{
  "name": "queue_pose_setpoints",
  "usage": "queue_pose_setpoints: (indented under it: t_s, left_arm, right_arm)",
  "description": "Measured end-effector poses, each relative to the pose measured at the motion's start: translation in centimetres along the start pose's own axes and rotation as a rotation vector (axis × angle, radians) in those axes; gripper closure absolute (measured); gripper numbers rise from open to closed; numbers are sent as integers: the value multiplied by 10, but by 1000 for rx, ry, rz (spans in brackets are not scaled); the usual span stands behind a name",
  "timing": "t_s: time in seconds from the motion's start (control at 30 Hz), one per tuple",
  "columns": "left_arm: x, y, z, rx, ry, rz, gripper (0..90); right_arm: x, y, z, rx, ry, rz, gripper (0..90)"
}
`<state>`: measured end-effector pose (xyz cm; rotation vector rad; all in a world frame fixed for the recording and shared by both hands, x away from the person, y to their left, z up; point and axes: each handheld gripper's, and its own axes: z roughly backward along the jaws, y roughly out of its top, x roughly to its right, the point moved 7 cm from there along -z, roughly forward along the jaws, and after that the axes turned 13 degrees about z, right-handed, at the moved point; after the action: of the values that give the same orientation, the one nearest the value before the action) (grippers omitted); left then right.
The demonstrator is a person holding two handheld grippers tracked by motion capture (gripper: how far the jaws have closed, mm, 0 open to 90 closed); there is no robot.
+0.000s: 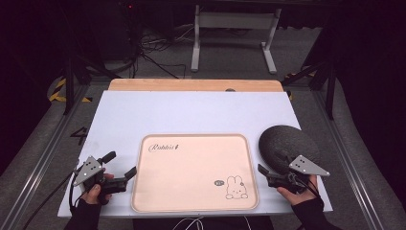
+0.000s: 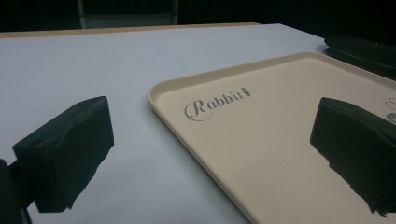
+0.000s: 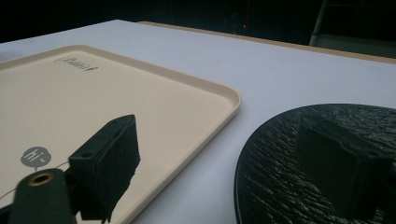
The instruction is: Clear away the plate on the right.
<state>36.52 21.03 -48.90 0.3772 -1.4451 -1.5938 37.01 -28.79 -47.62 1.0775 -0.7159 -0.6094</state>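
With nothing gripped, I hold left gripper [image 1: 125, 175] and right gripper [image 1: 264, 172] spread wide flanking the tray [image 1: 194, 206], plate [image 1: 277, 139] near my right.

Lab (dark): aluminium-framed table [image 1: 306, 115], floor cables [image 1: 153, 48].

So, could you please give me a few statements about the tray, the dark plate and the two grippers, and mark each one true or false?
1. The beige tray carries a rabbit drawing near its right front corner. True.
2. The black plate sits on the tray. False: it lies on the white table surface, beside the tray's right edge.
3. The left gripper is open with nothing between its jaws. True.
4. The right gripper is clamped on the plate's rim. False: its jaws stand apart and hold nothing.
5. The tray has food on it. False: it is bare.
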Motion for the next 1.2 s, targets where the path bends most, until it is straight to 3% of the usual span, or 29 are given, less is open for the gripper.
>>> queue_pose_setpoints:
  t_s: [0.13,0.3,0.5,0.57,0.8,1.0,1.2]
  left_arm:
    - [0,0,0,-4,3,2,3]
    - [-1,0,0,-6,8,6,3]
    - [-1,0,0,-6,6,6,3]
    - [-1,0,0,-7,5,8,3]
    - [-1,0,-1,-5,6,18,3]
    - [-1,0,-1,-7,6,21,4]
    - [-2,0,-1,-15,7,18,4]
  right_arm:
    - [2,1,3,2,8,-27,205]
    - [8,8,8,6,6,-12,223]
    - [26,16,15,-19,-3,28,235]
    - [32,17,18,-26,0,0,251]
    - [52,25,27,-26,-26,0,263]
    - [68,30,35,-65,-45,5,289]
    - [84,31,40,-85,-75,-22,284]
